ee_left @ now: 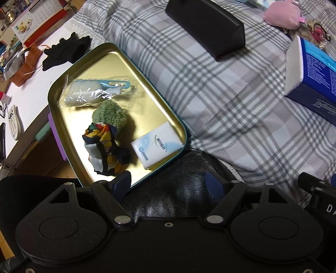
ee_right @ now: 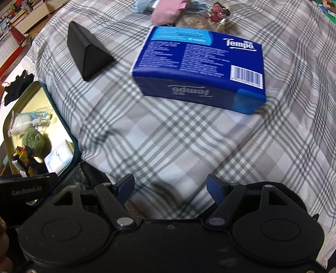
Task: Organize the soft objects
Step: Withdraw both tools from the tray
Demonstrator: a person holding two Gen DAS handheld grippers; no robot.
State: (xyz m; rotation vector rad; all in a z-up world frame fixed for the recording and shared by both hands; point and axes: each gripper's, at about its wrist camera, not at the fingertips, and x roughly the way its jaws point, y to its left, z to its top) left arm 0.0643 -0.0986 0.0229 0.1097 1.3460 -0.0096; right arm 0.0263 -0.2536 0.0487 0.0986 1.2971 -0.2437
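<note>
Soft things already lie in the gold tray (ee_left: 63, 84) at the left: a bagged sponge brush (ee_left: 92, 93), a green towel ball (ee_left: 109, 114), a bright scarf (ee_left: 103, 147) and a small tissue pack (ee_left: 159, 145). Further right on the plaid sheet (ee_right: 168, 136) sit a stiff black case (ee_right: 86, 54), then the blue tissue pack (ee_right: 199, 67), light and yielding, best pinched across its short sides. A pink cushion (ee_right: 166, 12) lies beyond it. Left gripper (ee_left: 170, 180) and right gripper (ee_right: 170, 187) both stand apart, empty. Nothing blocks the approach.
</note>
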